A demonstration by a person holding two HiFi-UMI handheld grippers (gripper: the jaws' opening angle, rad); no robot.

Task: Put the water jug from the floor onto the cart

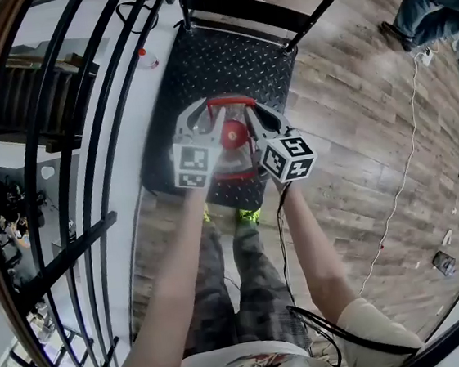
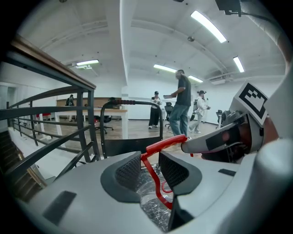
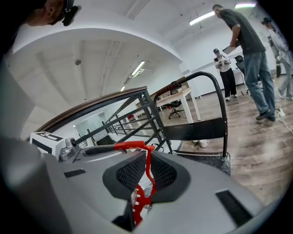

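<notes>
The water jug (image 1: 231, 141) is clear plastic with a red cap and an upright red handle (image 1: 231, 102). It hangs over the near end of the black cart's checker-plate deck (image 1: 232, 59). My left gripper (image 1: 212, 116) grips the handle from the left and my right gripper (image 1: 253, 115) from the right. In the left gripper view the pads (image 2: 128, 170) close around the red handle (image 2: 161, 143), with the crinkled jug body (image 2: 151, 203) below. The right gripper (image 3: 146, 171) clamps the thin red strap (image 3: 147, 161) between its pads, and I cannot tell whether the jug rests on the deck.
A black stair railing (image 1: 54, 157) runs along the left, close to the cart. The cart's push bar (image 1: 275, 5) stands at its far end. A white cup (image 3: 204, 143) sits on the wood floor. A white cable (image 1: 401, 175) trails at right. People stand farther off (image 2: 181, 105).
</notes>
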